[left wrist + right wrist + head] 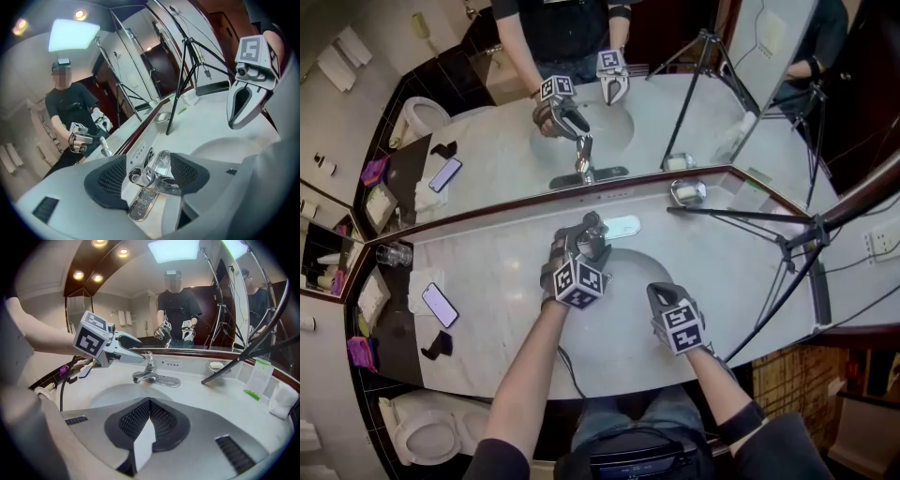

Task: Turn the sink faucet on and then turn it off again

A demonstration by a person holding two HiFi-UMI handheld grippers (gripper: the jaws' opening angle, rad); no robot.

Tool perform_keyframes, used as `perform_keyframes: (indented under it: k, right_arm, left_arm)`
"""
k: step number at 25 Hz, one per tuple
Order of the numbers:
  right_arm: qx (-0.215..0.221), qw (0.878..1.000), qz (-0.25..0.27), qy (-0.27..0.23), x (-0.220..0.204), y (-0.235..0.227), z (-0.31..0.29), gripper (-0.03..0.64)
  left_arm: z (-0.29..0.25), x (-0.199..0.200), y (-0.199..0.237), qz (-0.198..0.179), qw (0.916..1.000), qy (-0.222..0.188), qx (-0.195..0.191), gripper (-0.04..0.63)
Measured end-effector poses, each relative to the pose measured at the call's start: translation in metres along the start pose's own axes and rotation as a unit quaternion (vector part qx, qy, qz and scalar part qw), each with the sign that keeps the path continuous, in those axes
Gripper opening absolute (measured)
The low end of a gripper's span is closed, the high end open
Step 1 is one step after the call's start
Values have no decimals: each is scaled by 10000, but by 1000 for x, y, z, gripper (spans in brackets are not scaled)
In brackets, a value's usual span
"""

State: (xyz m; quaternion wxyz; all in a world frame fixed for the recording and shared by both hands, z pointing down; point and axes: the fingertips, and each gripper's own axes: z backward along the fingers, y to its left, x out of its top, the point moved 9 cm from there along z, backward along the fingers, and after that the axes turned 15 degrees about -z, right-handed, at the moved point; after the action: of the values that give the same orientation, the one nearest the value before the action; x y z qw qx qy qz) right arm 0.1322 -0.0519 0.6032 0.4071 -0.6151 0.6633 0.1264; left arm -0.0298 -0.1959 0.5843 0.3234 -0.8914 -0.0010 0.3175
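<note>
The chrome faucet (594,232) stands on its plate behind the oval sink basin (628,272). My left gripper (584,240) is open, and the faucet's handle (155,172) sits between its two dark pads (108,180) with a gap on each side. The right gripper view shows the left gripper (137,352) reaching the faucet (150,372) from the left. My right gripper (657,293) is shut and empty, its pads meeting (150,417) over the basin's (105,397) front edge. I see no water running from the spout.
A phone (440,305) and a black object (438,345) lie at the counter's left, with glasses (394,254) behind. A soap dish (687,192) sits by the mirror. A tripod leg (769,217) crosses the right side. A toilet (422,436) is low left.
</note>
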Motion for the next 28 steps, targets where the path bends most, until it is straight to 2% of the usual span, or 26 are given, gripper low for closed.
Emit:
perform_keyframes:
  k: [5,9,15,18,28]
  right_arm:
    - [-58,9999,-87,84,-9,-9,-1,17]
    - [-105,9997,-151,143,-19,-18,-4,17]
    - [-118,9993,-239,256,-28,-25,-7,17]
    - [-94,9993,-253,277,-31,-23,-11,17]
    - [-15,9992,-255,319,-31,-13,-20,17]
  left_arm:
    - [-25,4,-5,-144,9998,-14,-143,288]
    - [-38,4,-14,-404,9990,-5,-181,231]
    - [-38,7,-12,-559,9980,60,298,142]
    - [-35,9,-13,-580,9971,90,476,143]
    - [-34,6,-19,-803,9945,69,669,126]
